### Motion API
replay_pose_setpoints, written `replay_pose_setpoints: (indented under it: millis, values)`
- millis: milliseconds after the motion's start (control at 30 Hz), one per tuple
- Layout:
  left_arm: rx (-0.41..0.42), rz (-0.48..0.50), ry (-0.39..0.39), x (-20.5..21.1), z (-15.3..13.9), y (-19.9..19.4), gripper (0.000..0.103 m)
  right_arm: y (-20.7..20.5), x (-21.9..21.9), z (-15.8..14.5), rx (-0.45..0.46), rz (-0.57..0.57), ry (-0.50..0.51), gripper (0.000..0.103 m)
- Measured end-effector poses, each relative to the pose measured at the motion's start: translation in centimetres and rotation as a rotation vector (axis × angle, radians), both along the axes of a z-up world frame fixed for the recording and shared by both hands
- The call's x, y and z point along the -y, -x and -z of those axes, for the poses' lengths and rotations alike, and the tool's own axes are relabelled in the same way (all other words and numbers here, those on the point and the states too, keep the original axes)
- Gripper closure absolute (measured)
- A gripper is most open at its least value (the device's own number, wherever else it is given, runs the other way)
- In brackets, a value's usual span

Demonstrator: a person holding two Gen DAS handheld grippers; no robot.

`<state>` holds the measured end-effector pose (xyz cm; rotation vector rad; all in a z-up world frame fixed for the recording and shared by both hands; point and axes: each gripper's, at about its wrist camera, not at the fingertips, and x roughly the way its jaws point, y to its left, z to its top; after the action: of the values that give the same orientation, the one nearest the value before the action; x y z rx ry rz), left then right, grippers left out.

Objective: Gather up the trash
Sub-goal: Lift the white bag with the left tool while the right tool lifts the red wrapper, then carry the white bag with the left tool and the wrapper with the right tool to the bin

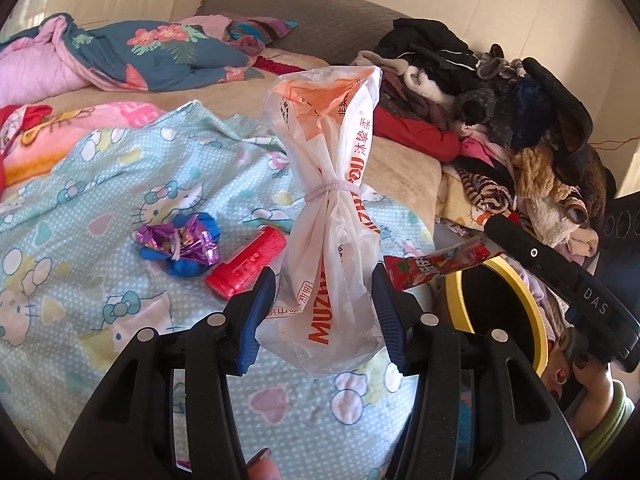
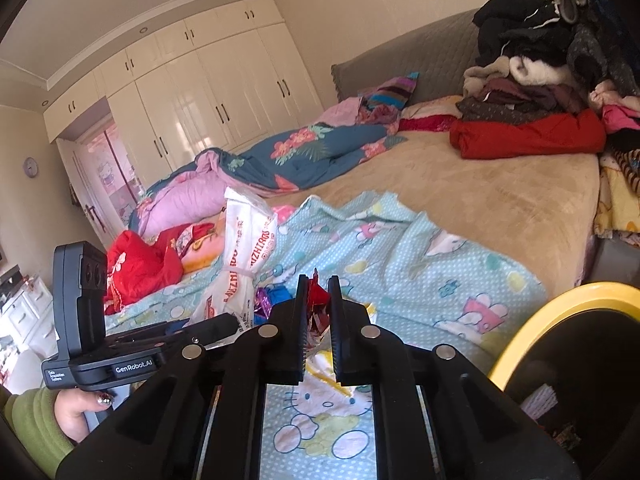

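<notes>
The left tongs (image 1: 324, 312), seen from the left wrist, are clenched on the lower part of a white plastic bag with orange lettering, tied at the waist with a pale band (image 1: 332, 216), and hold it upright above the bed's pale blue cartoon-cat sheet (image 1: 100, 208). The bag's slack top could sag and slide between the blue pads (image 1: 256, 320) if the film gives. A blue-and-purple foil wad (image 1: 180, 246) and a red plastic case (image 1: 248, 266) lie on the sheet, uncollected. At right, the right tongs (image 1: 490, 242) carry a long red snack wrapper (image 1: 440, 266) near a yellow-rimmed black bin (image 1: 516, 308); the wrapper juts sideways and could catch the rim.

From the right wrist, the right tongs (image 2: 318, 320) are shut tight on the crumpled red wrapper (image 2: 318, 296), only an edge pinched, so a jolt may free it short of the bin (image 2: 560, 308). The bag (image 2: 248, 248) hangs to the left, just beside, and the two loads could snag.
</notes>
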<state>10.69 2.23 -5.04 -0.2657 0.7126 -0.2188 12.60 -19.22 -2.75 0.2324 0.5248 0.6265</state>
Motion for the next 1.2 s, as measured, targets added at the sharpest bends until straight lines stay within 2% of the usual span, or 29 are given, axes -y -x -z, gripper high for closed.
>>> replay_pose_setpoints:
  millis: [567,1200]
  values:
    - [0.042,0.083,-0.033,4.5,-1.8,0.8,0.062,1.1,6.3,-2.1,0.051,0.114,-0.061,0.093]
    - [0.045,0.168,-0.045,8.5,-2.3,1.7,0.062,2.2,12.5,-2.0,0.053,0.233,-0.084,0.093]
